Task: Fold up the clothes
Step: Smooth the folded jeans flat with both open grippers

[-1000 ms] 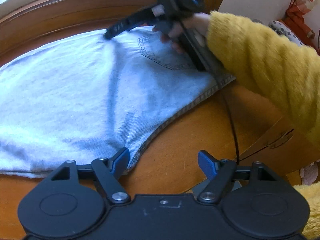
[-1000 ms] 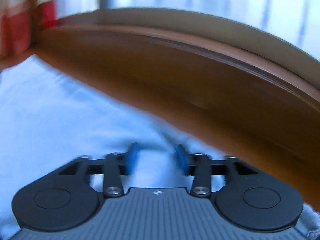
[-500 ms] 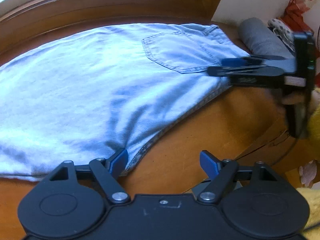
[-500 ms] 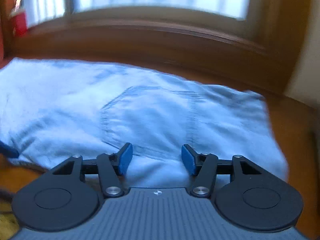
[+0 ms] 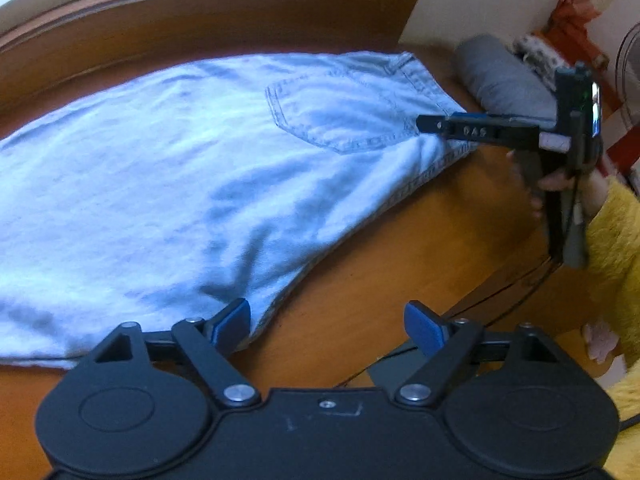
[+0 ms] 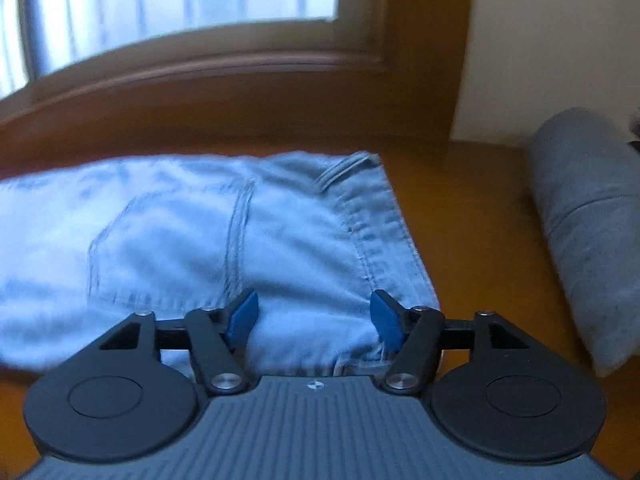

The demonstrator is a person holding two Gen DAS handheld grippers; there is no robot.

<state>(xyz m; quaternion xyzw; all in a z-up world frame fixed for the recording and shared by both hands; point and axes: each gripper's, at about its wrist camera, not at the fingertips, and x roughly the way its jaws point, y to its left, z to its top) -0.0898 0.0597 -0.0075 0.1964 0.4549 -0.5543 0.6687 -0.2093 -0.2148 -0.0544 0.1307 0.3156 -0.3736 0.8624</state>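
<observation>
Wooden bench (image 5: 400, 248) fills both views, running under a window sill, and across it lies the pale blue denim garment (image 5: 168, 168), spread flat with its back pocket (image 5: 340, 116) facing up and the waistband toward the right. Beyond the waistband, apart from the denim, a grey rolled cloth (image 6: 588, 232) sits on the bench.

Our left gripper (image 5: 326, 326) hangs over the near edge of the denim, its left finger above the hem and its right finger above bare wood. Its fingers have just been opening and stand wide, gripping nothing. Our right gripper (image 6: 314, 318) sits at the near waistband corner; its fingers have also just been opening and stand well apart, with denim in the gap between them but not pinched as far as we can see. From the left wrist view it shows side-on, held by a hand (image 5: 556, 180) in a fuzzy yellow sleeve (image 5: 616, 236).

We judge this to be the lining-up step before a fold: both grippers placed along the near edge, nothing lifted yet. The next move calls for lowering each pair of fingers onto the cloth edge, closing on it, and carrying the near side over evenly.
</observation>
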